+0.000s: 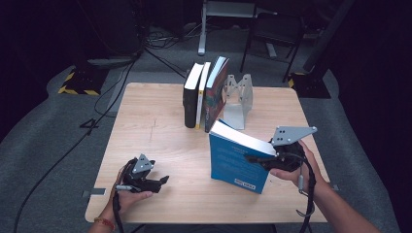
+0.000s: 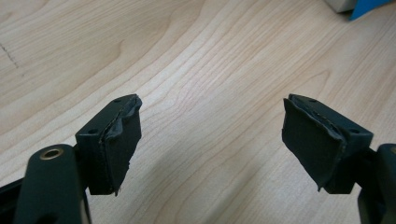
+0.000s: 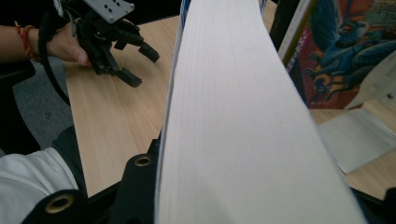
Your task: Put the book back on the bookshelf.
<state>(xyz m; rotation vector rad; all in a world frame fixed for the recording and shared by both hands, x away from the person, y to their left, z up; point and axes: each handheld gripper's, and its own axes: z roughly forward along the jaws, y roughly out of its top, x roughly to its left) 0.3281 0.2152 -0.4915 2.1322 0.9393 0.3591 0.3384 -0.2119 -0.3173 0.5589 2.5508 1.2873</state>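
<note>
A blue-covered book (image 1: 233,162) stands tilted at the front right of the wooden table (image 1: 145,126). My right gripper (image 1: 257,159) is shut on its upper right corner. In the right gripper view the book's white page edge (image 3: 243,116) runs up between the jaws. My left gripper (image 1: 163,182) is low over the table at the front left. Its jaws are open, with bare wood between the pads (image 2: 212,105). The left gripper (image 3: 140,65) also appears at the top left of the right gripper view, apart from the book. One blue corner of the book (image 2: 369,7) shows at the top right.
Three books (image 1: 204,94) stand upright in a row at the back middle of the table. A grey metal bookend (image 1: 238,99) stands just to their right. Black cables (image 1: 111,87) and chair legs lie on the grey floor beyond the far edge.
</note>
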